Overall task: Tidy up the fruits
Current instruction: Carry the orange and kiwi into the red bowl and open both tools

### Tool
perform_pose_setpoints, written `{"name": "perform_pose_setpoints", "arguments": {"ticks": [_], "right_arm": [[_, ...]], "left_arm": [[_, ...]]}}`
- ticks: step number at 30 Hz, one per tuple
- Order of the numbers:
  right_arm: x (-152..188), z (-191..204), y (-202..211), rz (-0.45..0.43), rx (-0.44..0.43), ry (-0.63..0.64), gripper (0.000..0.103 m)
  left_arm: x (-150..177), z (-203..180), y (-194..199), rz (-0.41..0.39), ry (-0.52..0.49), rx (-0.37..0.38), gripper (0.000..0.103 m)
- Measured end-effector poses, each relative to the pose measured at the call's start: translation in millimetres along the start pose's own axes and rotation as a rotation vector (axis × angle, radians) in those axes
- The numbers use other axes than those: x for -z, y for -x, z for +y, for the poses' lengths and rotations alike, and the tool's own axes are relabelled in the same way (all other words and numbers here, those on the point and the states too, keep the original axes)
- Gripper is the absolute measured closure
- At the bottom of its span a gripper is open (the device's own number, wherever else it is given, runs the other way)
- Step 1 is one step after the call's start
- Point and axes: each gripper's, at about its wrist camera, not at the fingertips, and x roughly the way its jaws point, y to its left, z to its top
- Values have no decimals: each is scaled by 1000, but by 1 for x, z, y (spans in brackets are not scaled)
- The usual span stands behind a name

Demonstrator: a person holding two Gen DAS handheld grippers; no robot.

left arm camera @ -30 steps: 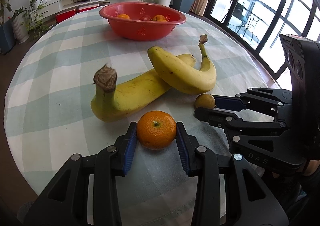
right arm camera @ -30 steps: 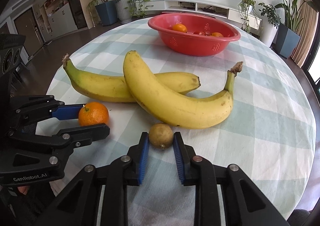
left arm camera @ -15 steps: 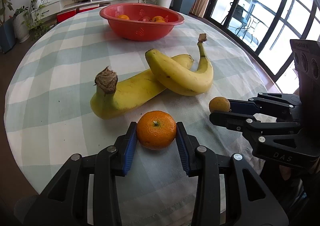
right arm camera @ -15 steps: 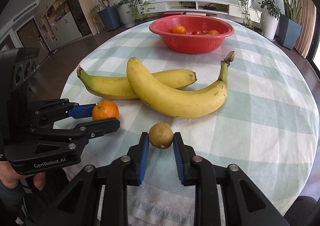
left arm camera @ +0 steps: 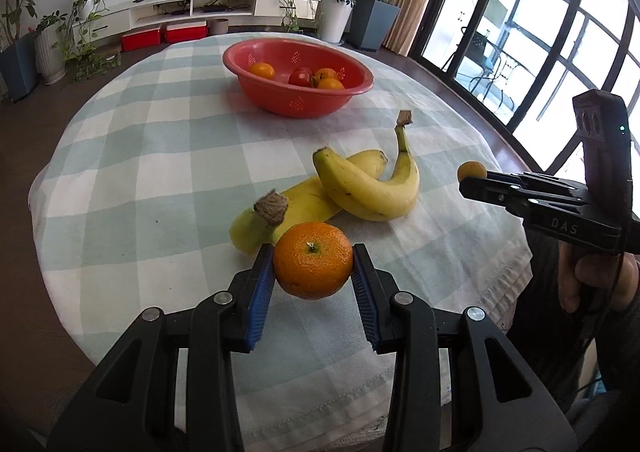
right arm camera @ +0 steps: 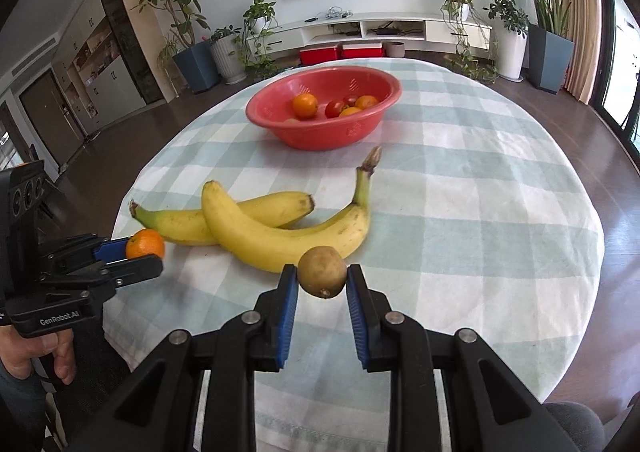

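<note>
My left gripper [left arm camera: 313,270] is shut on an orange mandarin [left arm camera: 313,266], held above the near edge of the table. Between the blue pads of my right gripper [right arm camera: 322,277], also shut, sits a small yellow-brown round fruit [right arm camera: 322,270], lifted off the cloth. Each gripper shows in the other's view: the right gripper [left arm camera: 474,177] with its fruit [left arm camera: 472,170] at the right, the left gripper [right arm camera: 146,252] with the mandarin [right arm camera: 145,244] at the left. Two bananas [left arm camera: 368,188] lie crossed on the cloth beyond both. A red bowl [left arm camera: 298,102] at the far side holds several fruits.
The round table wears a green-and-white checked cloth [right arm camera: 460,212]. A person's hands [left arm camera: 596,280] grip both handles. Behind the table stand a white TV shelf [right arm camera: 392,28], potted plants [right arm camera: 192,48] and tall windows [left arm camera: 540,32] at the right.
Both grippers have risen with their fruits, off the cloth and back from the bananas. The right one moved farther and rolled slightly. More of the bowl's inside shows now.
</note>
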Motion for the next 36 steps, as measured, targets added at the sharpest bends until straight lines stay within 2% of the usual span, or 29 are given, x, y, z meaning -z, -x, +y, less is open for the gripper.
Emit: {"name": "perform_pose_setpoints", "arguments": {"ticks": [6, 16, 22, 30, 36], "right_arm": [[-23, -21, 15, -58, 34, -15, 76], [-43, -25, 24, -102, 33, 3, 76], [-69, -21, 28, -140, 26, 34, 76], [-119, -8, 13, -157, 3, 107, 76], [-148, 3, -32, -91, -43, 142, 76]], "left_arm": [[-24, 10, 30, -61, -1, 1, 67], [-47, 12, 48, -85, -25, 0, 67], [-90, 11, 51, -111, -97, -25, 67], [-174, 8, 16, -107, -202, -38, 67], [-219, 14, -51, -18, -254, -74, 67]]}}
